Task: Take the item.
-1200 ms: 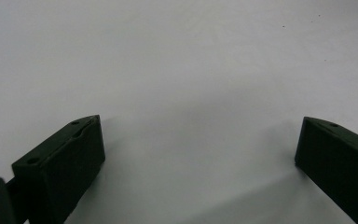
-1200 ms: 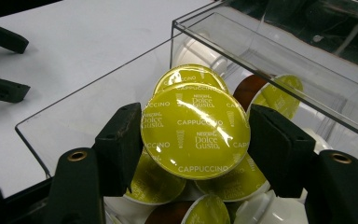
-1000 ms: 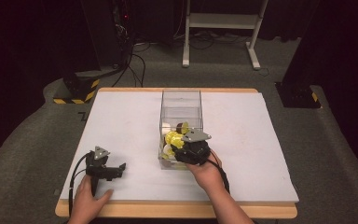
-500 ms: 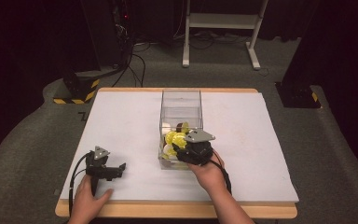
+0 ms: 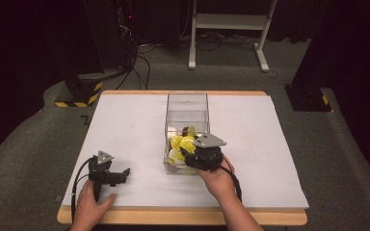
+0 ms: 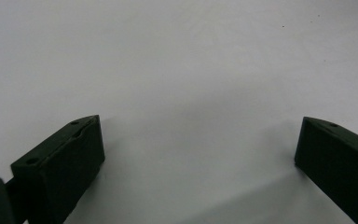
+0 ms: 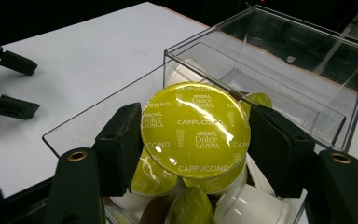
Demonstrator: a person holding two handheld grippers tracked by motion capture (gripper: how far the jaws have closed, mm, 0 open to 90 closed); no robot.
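A clear plastic box [image 5: 187, 95] stands mid-table with several coffee capsules [image 5: 177, 142] heaped at its near end. My right gripper [image 7: 198, 140] hangs over that near end, shut on a capsule [image 7: 196, 128] with a yellow-green foil lid that reads "Cappuccino". Its pads press the capsule's rim from both sides. In the high view the right gripper [image 5: 189, 155] sits at the box's near right corner. My left gripper [image 5: 124, 173] rests on the white table top at the front left. Its jaws stand wide open, and the left gripper [image 6: 200, 154] has bare table between them.
More capsules, white-bodied and green-lidded [image 7: 242, 205], lie under the held one. The far half of the box [image 7: 307, 79] holds little. In the right gripper view the left gripper [image 7: 9, 84] lies far off on the white table top [image 5: 270, 144]. Beyond the table stand a dark floor and a stand [image 5: 231, 19].
The right gripper has edged slightly to the right with the capsule in its grip. The left hand and its gripper have kept still.
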